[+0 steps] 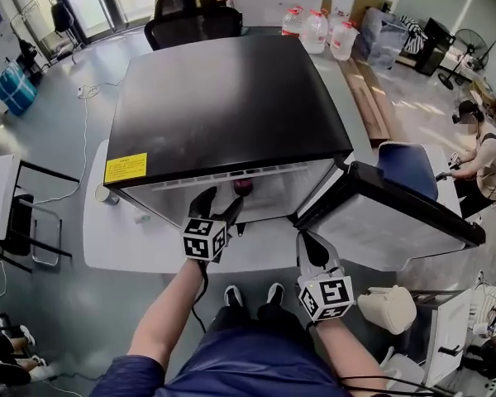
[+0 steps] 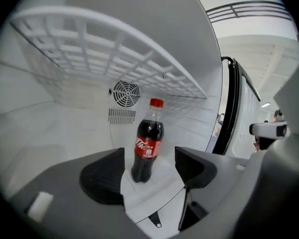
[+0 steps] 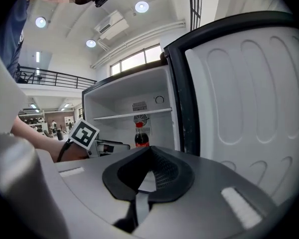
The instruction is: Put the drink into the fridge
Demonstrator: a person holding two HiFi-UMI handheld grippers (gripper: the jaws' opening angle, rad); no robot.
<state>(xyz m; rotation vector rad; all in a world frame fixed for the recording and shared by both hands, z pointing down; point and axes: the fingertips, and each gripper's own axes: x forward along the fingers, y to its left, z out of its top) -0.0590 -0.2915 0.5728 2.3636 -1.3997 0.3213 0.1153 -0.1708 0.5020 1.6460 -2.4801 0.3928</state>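
Standing upright on the fridge (image 1: pixel 223 98) floor, centre frame, the cola bottle (image 2: pixel 148 143) shows between the parted, released jaws of our left gripper (image 1: pixel 221 202); our right gripper (image 1: pixel 312 251), lower right, is clenched empty.

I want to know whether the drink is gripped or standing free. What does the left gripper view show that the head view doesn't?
Only the left gripper view: the whole cola bottle upright on the fridge floor under the wire shelf, a fan vent behind it, and the left gripper with its jaws apart, not clamping it. Only the head view: the fridge's black top, its open door and the right gripper. Both: the bottle's red cap inside the fridge.
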